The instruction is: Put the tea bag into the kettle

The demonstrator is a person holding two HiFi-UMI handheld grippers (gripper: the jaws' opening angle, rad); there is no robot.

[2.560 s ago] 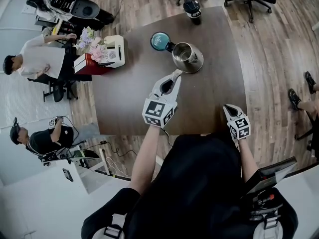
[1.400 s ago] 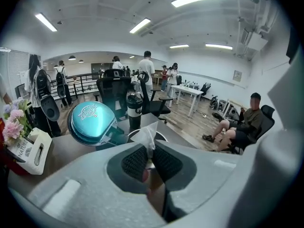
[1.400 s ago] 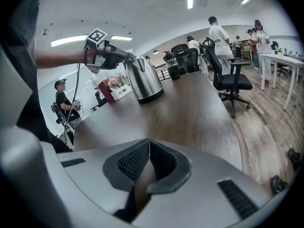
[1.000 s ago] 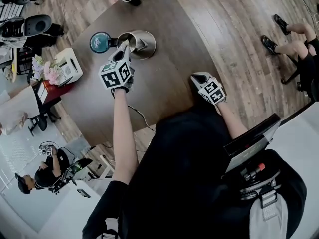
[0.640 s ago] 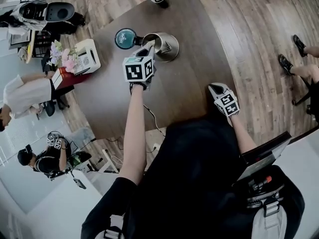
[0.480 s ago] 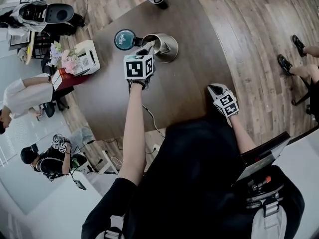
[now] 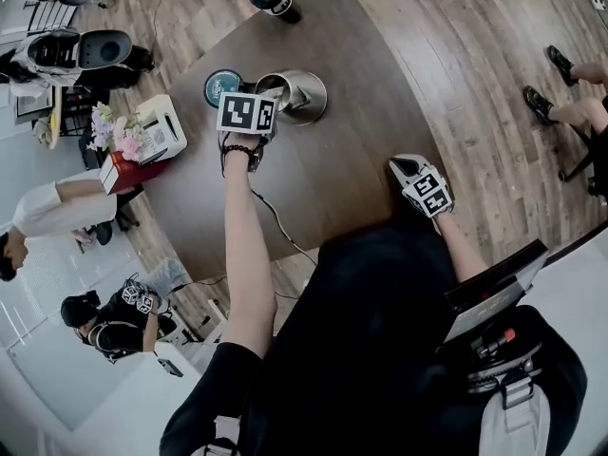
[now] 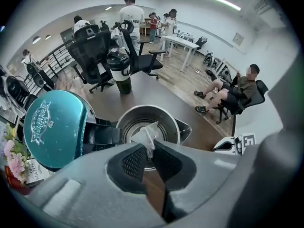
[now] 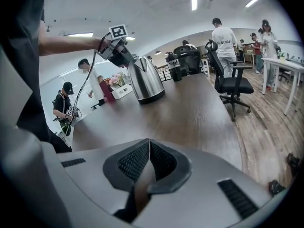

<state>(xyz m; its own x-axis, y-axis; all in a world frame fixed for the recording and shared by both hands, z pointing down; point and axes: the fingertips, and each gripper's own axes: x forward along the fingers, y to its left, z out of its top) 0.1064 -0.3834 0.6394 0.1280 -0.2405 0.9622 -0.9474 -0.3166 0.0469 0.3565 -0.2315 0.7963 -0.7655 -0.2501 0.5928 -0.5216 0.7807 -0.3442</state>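
Hanging over the open mouth of the one steel kettle (image 8: 166,118) at the far left of the desk (image 7: 332,174), the single tea bag (image 8: 148,132), a pale, crumpled, translucent pouch, is pinched between the jaws of the left gripper (image 8: 148,158). The right gripper (image 9: 148,150), near right, has its jaws pressed together, empty.

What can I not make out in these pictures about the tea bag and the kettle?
- Left gripper view: the left gripper, shut on the tea bag, hides the bag's lower end.
- Same view: bag and gripper cover part of the kettle's floor, so water cannot be judged.
- Head view: the left gripper covers the tea bag.
- Right gripper view: seen from the side, the kettle's inside is hidden.
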